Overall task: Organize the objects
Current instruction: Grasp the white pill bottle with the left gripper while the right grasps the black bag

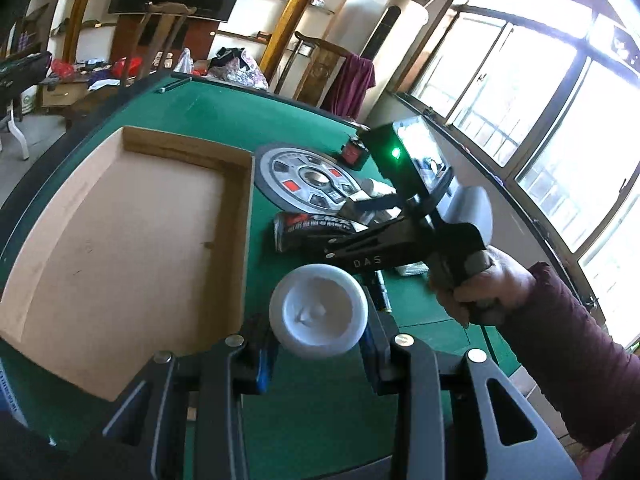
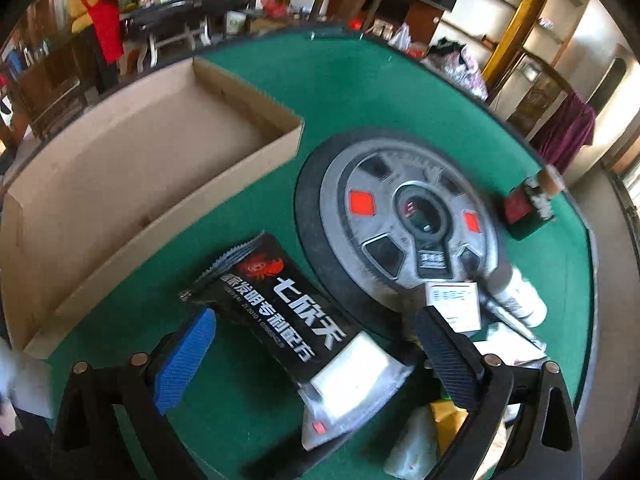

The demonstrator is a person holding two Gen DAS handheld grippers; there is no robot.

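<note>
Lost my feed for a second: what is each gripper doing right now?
Left gripper: shut on the white cup.
Right gripper: open, jaws either side of the black packet, not gripping it.

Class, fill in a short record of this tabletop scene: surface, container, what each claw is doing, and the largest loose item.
surface: green table
container: cardboard box, nothing visible inside
left claw: shut on white round cap
right claw: open, straddling black packet
largest loose item: grey wheel, flat on table
</note>
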